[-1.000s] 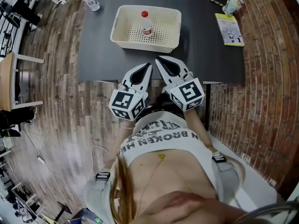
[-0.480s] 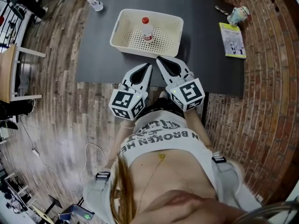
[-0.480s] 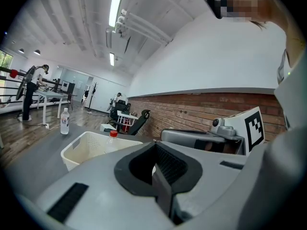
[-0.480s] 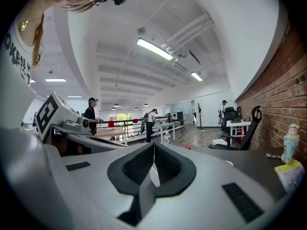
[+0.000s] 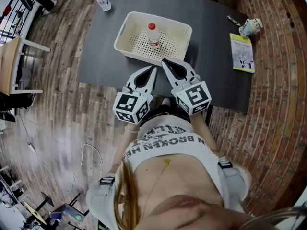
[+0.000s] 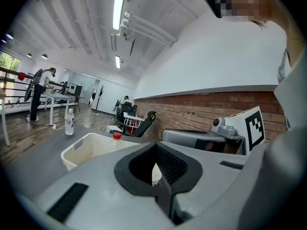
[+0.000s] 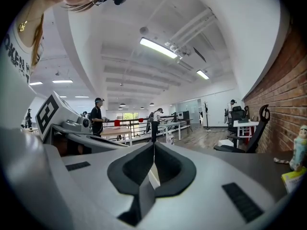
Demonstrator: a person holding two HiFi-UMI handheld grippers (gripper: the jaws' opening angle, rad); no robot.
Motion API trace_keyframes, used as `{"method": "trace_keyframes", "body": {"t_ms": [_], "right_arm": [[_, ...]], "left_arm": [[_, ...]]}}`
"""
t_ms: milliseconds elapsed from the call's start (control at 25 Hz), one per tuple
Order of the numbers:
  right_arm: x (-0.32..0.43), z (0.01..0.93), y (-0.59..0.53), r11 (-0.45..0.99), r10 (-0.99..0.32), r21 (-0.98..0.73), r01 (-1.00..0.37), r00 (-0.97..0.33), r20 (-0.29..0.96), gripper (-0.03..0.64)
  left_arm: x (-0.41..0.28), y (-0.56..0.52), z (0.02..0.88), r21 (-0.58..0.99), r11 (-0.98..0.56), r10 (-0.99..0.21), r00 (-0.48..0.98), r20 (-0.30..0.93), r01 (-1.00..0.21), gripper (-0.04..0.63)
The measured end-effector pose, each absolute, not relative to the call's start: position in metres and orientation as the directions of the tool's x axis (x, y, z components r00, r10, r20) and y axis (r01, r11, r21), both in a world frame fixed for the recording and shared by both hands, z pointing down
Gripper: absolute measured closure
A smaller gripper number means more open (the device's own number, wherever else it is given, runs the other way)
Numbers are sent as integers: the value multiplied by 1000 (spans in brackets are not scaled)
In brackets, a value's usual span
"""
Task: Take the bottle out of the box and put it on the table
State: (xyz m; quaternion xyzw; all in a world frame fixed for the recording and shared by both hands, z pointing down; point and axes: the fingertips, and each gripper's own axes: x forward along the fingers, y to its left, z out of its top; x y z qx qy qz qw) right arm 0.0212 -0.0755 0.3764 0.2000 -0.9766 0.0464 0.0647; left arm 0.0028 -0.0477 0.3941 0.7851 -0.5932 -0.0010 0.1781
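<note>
A clear bottle with a red cap (image 5: 153,34) stands upright inside the cream perforated box (image 5: 129,27) on the dark grey table (image 5: 216,75). Both my grippers hover side by side over the table's near edge, just short of the box. The left gripper (image 5: 154,69) is shut and empty, as is the right gripper (image 5: 163,61), whose tip almost reaches the box's near wall. In the left gripper view the shut gripper (image 6: 156,145) points past the box (image 6: 86,150) and the bottle (image 6: 115,139). The right gripper view shows only its shut, empty gripper (image 7: 154,145).
A second clear bottle (image 5: 102,0) stands at the table's far left corner. A booklet (image 5: 242,51) and a small figure (image 5: 252,27) lie at the right edge. Wooden floor on the left and a brick surface on the right flank the table. People stand at distant desks.
Both grippers have moved forward toward the table together. The box and bottle now lie closer to their tips. The jaws stayed shut.
</note>
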Motion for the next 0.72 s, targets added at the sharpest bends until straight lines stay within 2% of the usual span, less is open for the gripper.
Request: {"method": "trace_keyframes", "body": {"t_ms": [400,720], "right_arm": [[3,382,-95,919,-374,-68,-389,-913,162,607],[-14,384,-114,867,-473,-81,-491,-863,177,607]], "left_arm": [[-20,-61,401,290,-194,-936,265,230,-937,592],[-43,-89,401,281,-317,-888,388,248,-906,592]]}}
